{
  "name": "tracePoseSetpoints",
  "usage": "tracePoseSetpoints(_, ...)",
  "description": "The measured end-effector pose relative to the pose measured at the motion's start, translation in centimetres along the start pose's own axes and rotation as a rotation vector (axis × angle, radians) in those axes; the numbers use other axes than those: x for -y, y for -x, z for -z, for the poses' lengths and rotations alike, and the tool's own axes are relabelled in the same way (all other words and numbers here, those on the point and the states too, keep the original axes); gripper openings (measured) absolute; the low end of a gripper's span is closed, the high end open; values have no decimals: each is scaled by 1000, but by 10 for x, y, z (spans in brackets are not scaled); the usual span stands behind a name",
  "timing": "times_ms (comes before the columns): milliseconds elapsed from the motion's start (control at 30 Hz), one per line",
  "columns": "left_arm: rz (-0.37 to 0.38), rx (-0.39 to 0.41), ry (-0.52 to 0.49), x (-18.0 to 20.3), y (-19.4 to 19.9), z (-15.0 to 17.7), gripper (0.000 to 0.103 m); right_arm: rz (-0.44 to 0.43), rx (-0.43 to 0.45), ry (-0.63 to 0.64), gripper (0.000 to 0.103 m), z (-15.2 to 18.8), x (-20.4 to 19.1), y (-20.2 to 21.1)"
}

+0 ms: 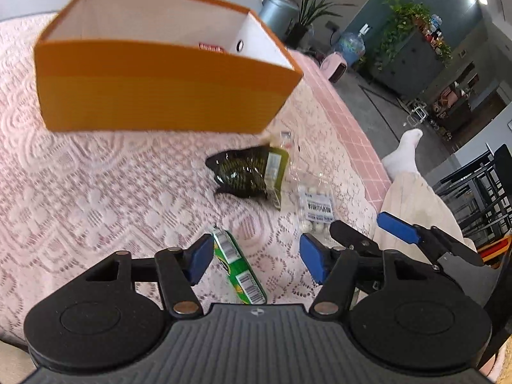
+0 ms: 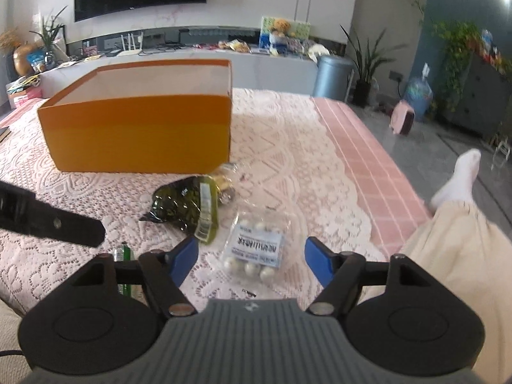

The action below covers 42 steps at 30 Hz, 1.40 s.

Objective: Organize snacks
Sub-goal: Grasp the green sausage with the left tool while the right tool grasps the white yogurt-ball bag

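Left wrist view is smearing with motion blur; the orange box [image 1: 166,89] and the lace cloth [image 1: 80,198] are reading soft, print on the packets is illegible. The box interior is mostly hidden behind its near wall; only a red label and a round hole on the inner white wall are showing. A small clear wrapper at the box's near right corner is too blurred to identify.

The left gripper [image 1: 256,260] is tilting down toward the cloth, jaws spread, nothing pinched. A green packet [image 1: 238,268] is lying on the cloth between its blue pads, closer to the left pad; contact is not resolvable. The packet's lower end is being cut off by the gripper body.

The right gripper [image 2: 251,260] is also pointing downward, jaws spread and gripping nothing. A clear bag of white balls [image 2: 256,249] is lying flat between and just ahead of its pads, apart from both. The left gripper's finger is crossing the left edge of this view.

A dark green pouch [image 2: 182,208] is sitting between the box and the clear bag. The person's leg in pale trousers [image 2: 448,256] is showing at right, beside the bed edge.
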<state>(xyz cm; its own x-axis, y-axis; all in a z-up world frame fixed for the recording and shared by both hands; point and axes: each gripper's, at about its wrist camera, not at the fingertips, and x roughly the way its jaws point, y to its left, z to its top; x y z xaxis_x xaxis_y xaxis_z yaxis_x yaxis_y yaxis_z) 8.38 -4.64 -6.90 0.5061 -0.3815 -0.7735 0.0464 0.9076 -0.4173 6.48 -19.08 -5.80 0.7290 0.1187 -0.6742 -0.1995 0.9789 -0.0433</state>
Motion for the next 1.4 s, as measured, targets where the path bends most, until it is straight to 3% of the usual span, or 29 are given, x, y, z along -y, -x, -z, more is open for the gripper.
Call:
tracePoseSetpoints(167,-53,-67,33,-1,-21,6,58,-9,-54,-45,63,0,7,-16)
tracePoseSetpoints(367,-65,-126,34,1,-38,10,57,-35,-95,-102,63,3,15,-26)
tracePoseSetpoints(500,-84,-167,6,4,-47,13,43,-51,-117,-139,63,3,20,-33)
tracePoseSetpoints(600,-92,-186,-4,5,-51,16,39,-55,-129,-153,63,3,20,-38)
tracePoseSetpoints(700,-101,-177,-21,7,-52,16,32,-59,-134,-150,64,2,18,-43)
tracePoseSetpoints(1100,-189,-79,-128,-3,-47,7,28,-31,-155,-203,70,-7,21,-70)
tracePoseSetpoints(1400,-190,-107,-143,-10,-51,0,30,-6,-176,-209,69,-13,20,-87)
